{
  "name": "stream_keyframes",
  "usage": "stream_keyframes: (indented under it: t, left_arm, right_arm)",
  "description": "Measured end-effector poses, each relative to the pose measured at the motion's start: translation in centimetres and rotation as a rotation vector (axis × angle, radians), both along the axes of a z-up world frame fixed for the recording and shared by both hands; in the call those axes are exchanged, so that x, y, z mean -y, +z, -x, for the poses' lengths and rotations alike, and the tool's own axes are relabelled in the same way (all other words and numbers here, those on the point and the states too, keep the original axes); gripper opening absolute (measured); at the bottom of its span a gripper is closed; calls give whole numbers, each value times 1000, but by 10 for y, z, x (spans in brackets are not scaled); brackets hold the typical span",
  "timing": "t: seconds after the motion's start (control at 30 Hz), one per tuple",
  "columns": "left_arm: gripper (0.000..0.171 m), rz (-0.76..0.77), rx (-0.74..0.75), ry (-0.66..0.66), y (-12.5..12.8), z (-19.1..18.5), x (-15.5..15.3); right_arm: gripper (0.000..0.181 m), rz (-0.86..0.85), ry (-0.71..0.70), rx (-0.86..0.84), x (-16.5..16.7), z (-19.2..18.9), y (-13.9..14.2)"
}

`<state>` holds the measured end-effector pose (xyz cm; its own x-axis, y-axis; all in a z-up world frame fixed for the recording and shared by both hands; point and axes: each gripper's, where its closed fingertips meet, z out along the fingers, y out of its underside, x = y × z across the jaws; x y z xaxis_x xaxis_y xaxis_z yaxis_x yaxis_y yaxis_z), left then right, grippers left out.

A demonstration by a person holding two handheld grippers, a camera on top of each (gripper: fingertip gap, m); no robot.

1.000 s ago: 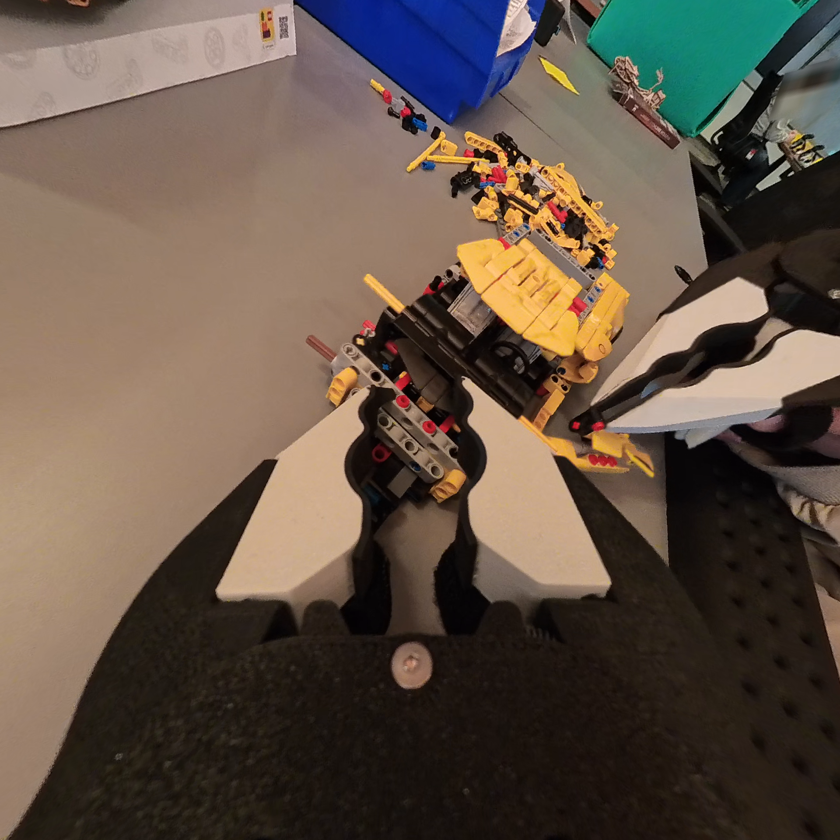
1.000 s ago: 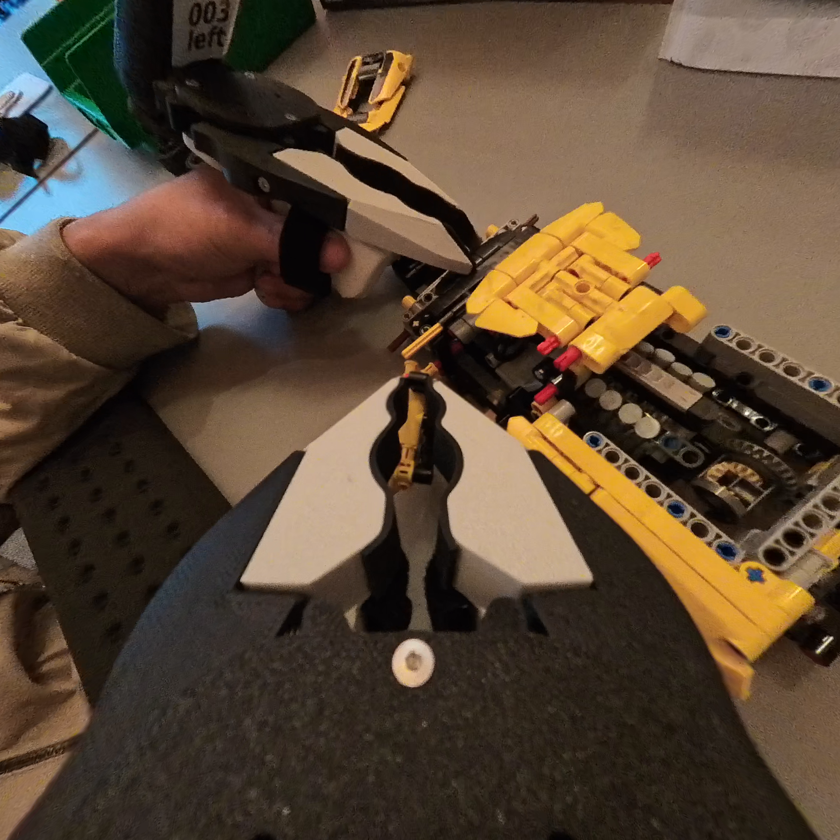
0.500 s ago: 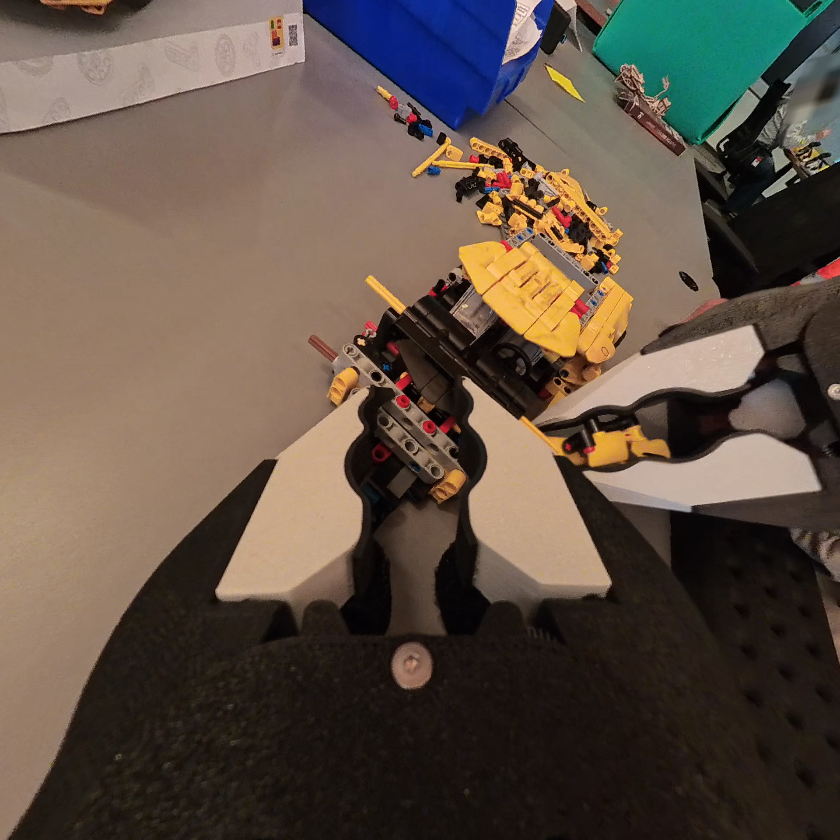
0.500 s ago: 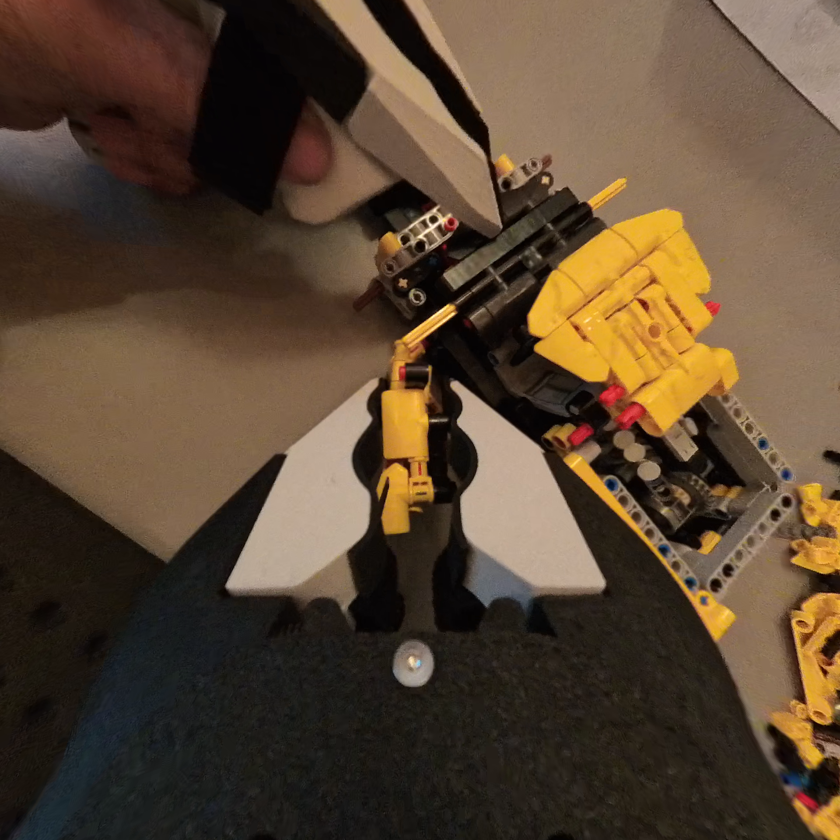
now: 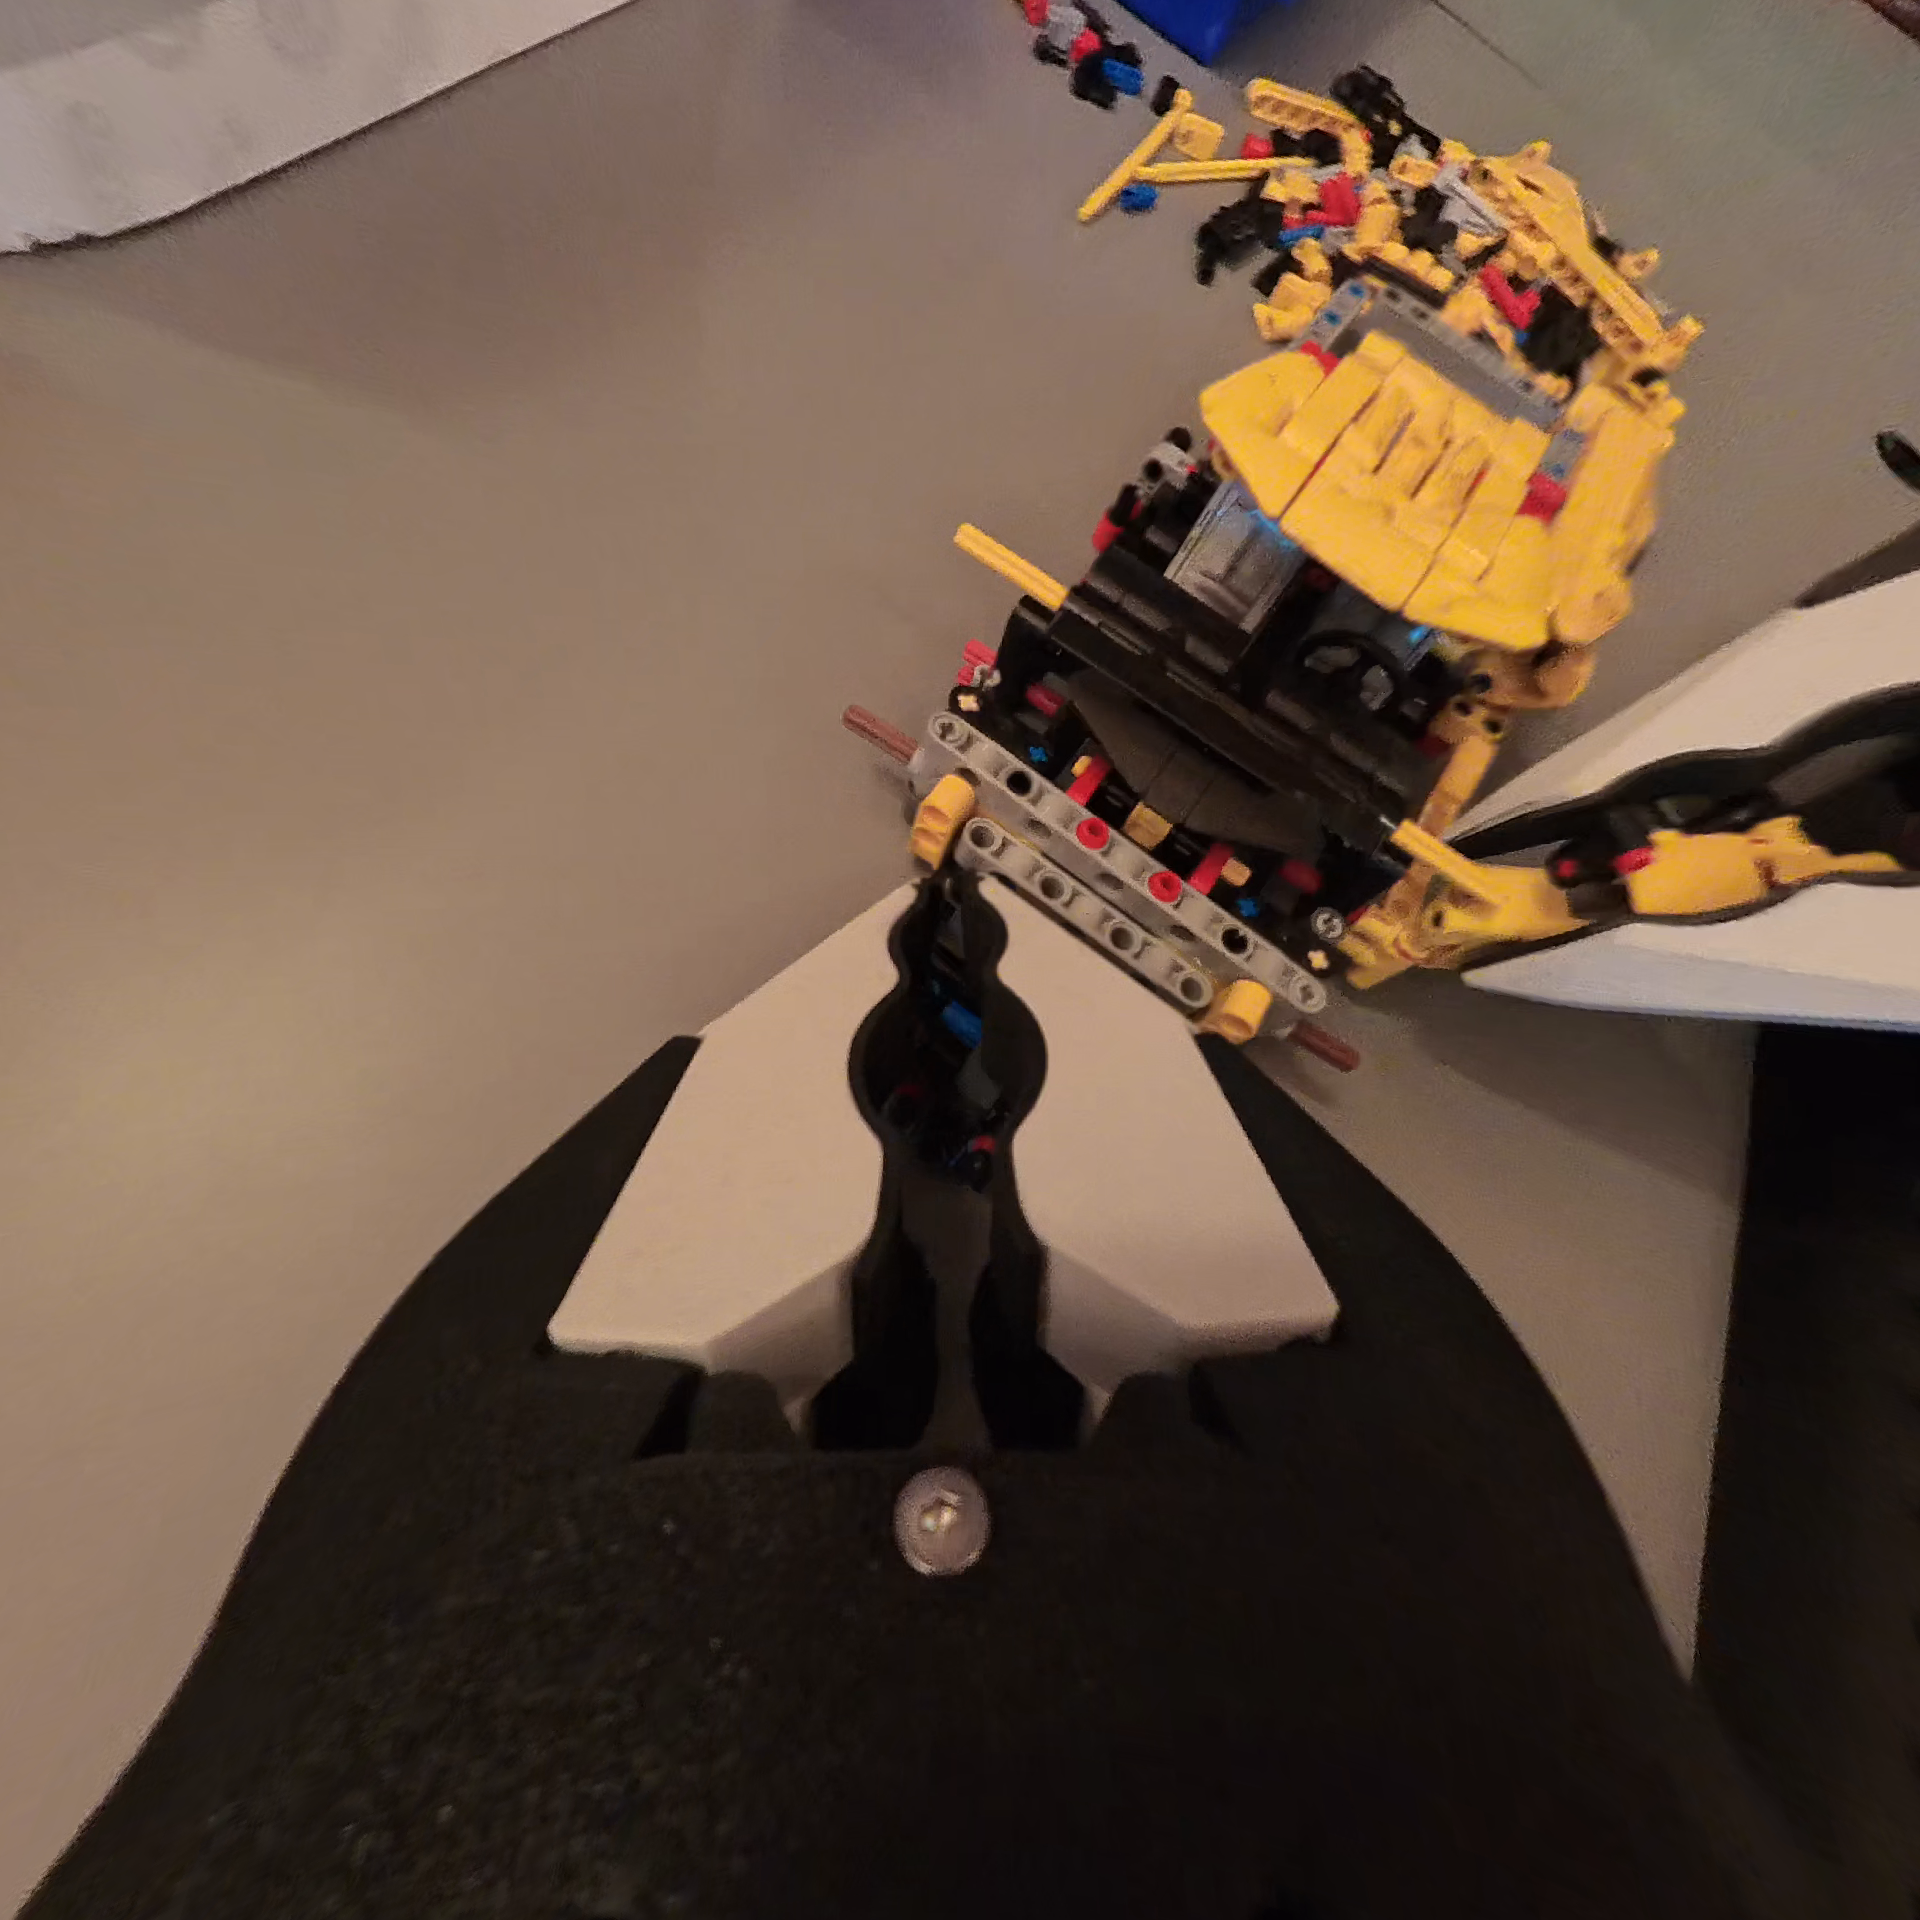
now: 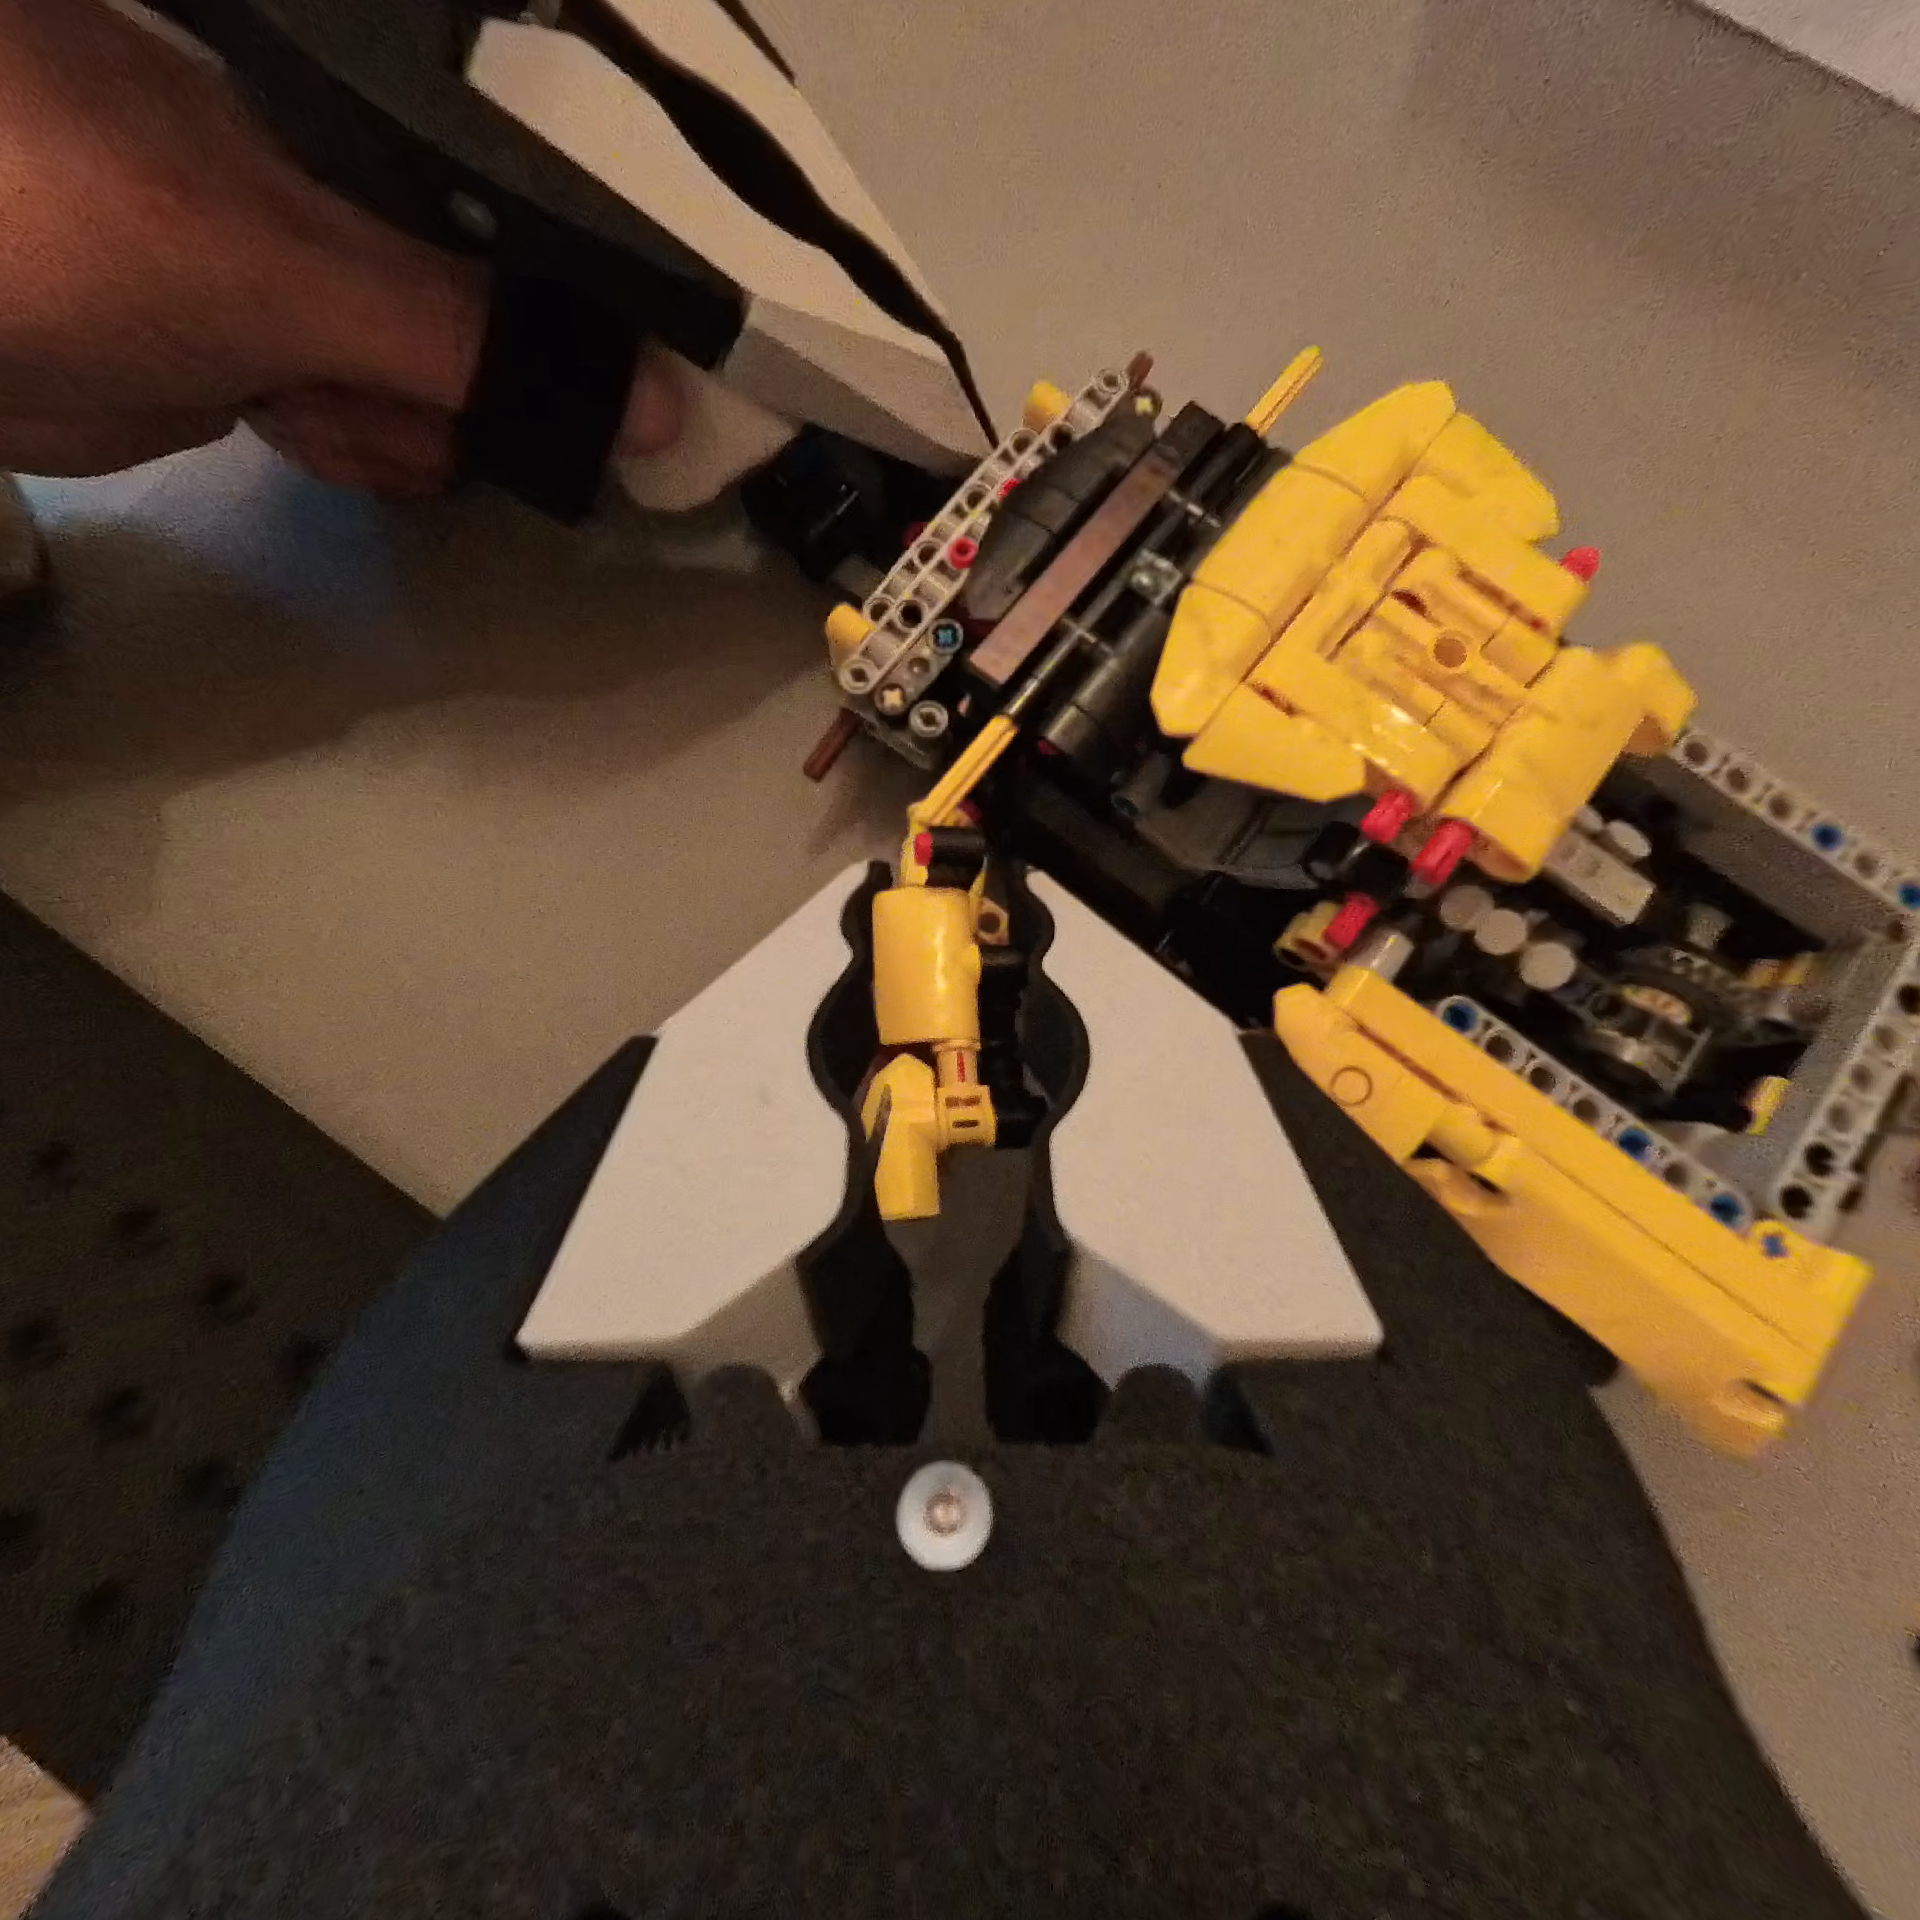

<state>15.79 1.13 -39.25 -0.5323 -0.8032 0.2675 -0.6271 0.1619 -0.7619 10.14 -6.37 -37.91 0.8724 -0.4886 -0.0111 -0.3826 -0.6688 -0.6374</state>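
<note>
A: Nearest to me, what does each claw carry?

B: My left claw (image 5: 951, 904) is closed on a dark strip of black, blue and red pieces (image 5: 951, 1049) that runs back between its fingers; its tips touch the near grey beam of the toy truck (image 5: 1299, 644). My right claw (image 6: 940, 883) is clamped on a yellow jointed arm piece (image 6: 925, 1029), which lies lengthwise between the fingers and reaches forward to a thin yellow rod (image 6: 961, 774) at the truck's corner.

A: Where does the truck sit?

B: On the grey bench (image 5: 468, 520), just beyond both claws. In the left wrist view its grey holed beams (image 5: 1117, 883) face me, with a brown pin (image 5: 868, 719) sticking out at the left end. Black blocks stand behind the beams, and a yellow ribbed roof (image 5: 1413, 488) sits above them. The right claw enters from the right edge there, touching the truck's right corner.

A: And from the right wrist view?

B: The truck lies diagonally; a long yellow side beam (image 6: 1558, 1195) runs toward the lower right, beside an open grey frame (image 6: 1849, 935) with gears inside. A hand (image 6: 208, 312) grips the left claw at upper left.

A: Farther off?

B: A heap of loose yellow, black and red parts (image 5: 1434, 208) lies behind the truck. A white paper sheet (image 5: 208, 104) sits at the far left, and a dark perforated mat (image 6: 125, 1247) lies at the bench's near edge.
</note>
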Motion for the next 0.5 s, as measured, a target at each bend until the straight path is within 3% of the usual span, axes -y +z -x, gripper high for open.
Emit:
stream_keyframes:
  t: [0.2, 0.23, 0.27, 0.37, 0.5]
  left_arm:
    - [17, -11, 134, 18, 26, 4, -3]
    - [22, -10, 175, -12, 32, 9, -1]
    - [22, -13, 208, -62, 36, 17, 3]
    - [24, 24, 262, -326, 44, 56, 37]
    - [24, -132, 315, -472, 21, 71, 60]
  right_arm:
    - [23, -52, -3, -75, 1, 1, -7]
    - [31, -38, 7, -91, 2, 2, -10]
    - [44, -20, 11, -101, 3, 4, -10]
    - [52, 47, 24, -10, 2, 3, -1]
    - [29, 122, 70, 88, -3, 0, 7]
